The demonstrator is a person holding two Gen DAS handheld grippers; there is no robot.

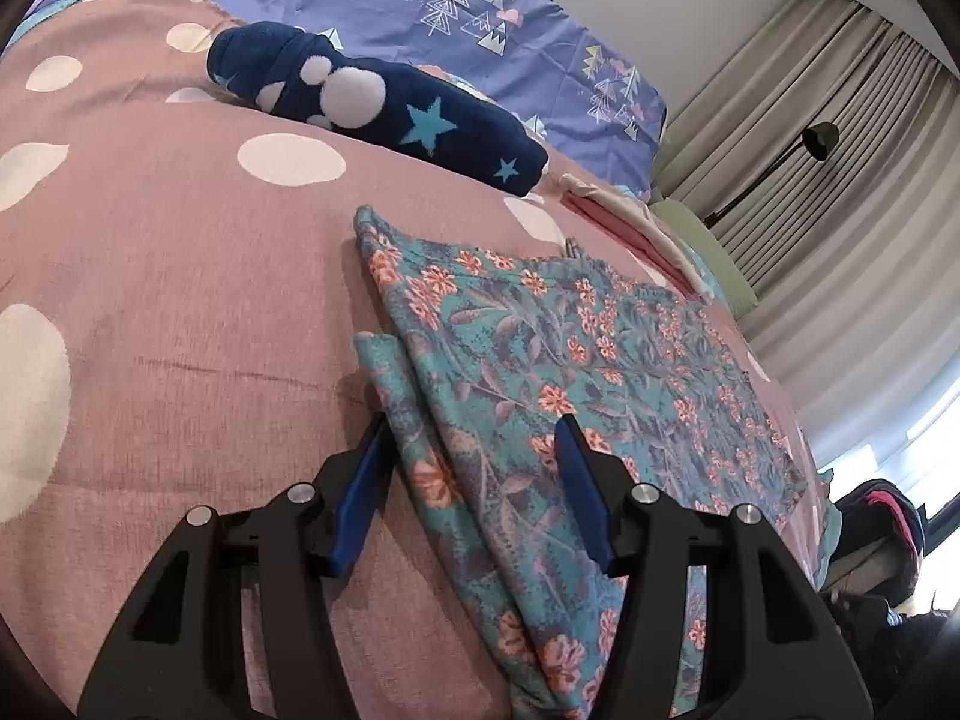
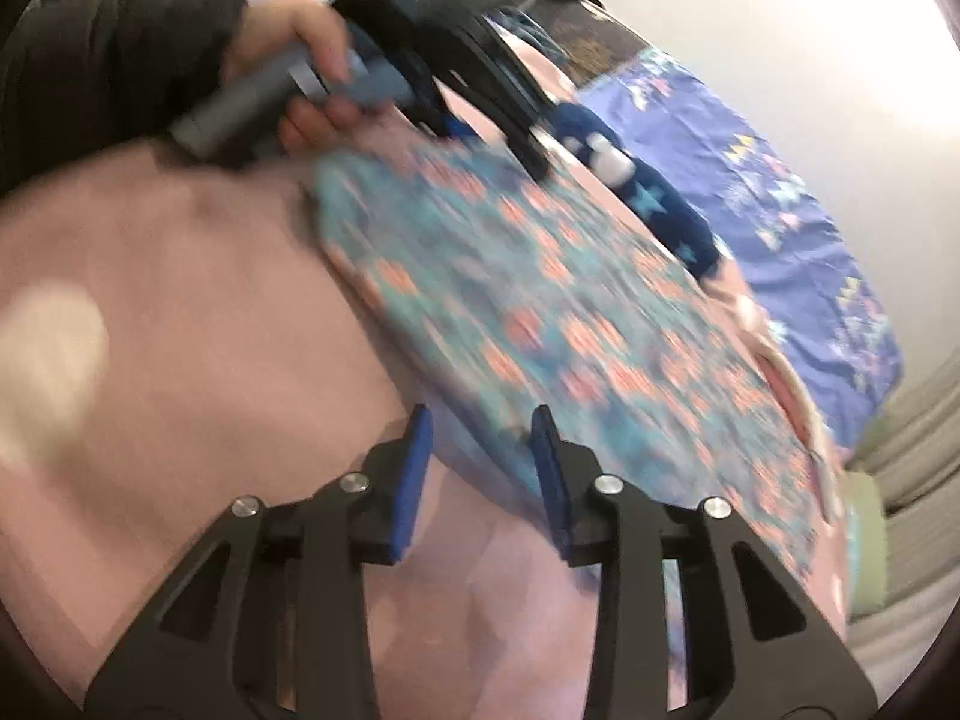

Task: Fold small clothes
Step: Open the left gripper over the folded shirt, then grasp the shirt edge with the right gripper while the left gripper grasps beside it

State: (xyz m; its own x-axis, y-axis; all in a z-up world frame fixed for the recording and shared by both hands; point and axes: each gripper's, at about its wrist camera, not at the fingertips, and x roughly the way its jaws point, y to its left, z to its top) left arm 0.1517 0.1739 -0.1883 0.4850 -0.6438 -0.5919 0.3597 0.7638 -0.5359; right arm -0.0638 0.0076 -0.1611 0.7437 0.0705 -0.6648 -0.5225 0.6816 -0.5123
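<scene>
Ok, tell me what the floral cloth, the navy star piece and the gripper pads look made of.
Floral cloth: thin woven fabric, likely cotton, matte; it lies flat with sharp folded edges. Navy star piece: fleece or plush, probably; fuzzy nap and a thick, soft roll. Pads of the left gripper: blue, matte, rubber or foam by the look, set on black arms that look like hard plastic.

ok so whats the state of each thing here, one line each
floral garment: folded, lying flat on the bed, layered edges showing on its left side
left gripper: jaws open, straddling the garment's near edge
right gripper: jaws open, at the garment's edge, view blurred
navy star garment: bundled up, lying apart behind the floral one
pink dotted bedspread: spread out, lightly creased
floor lamp: looks off
curtains: drawn
</scene>
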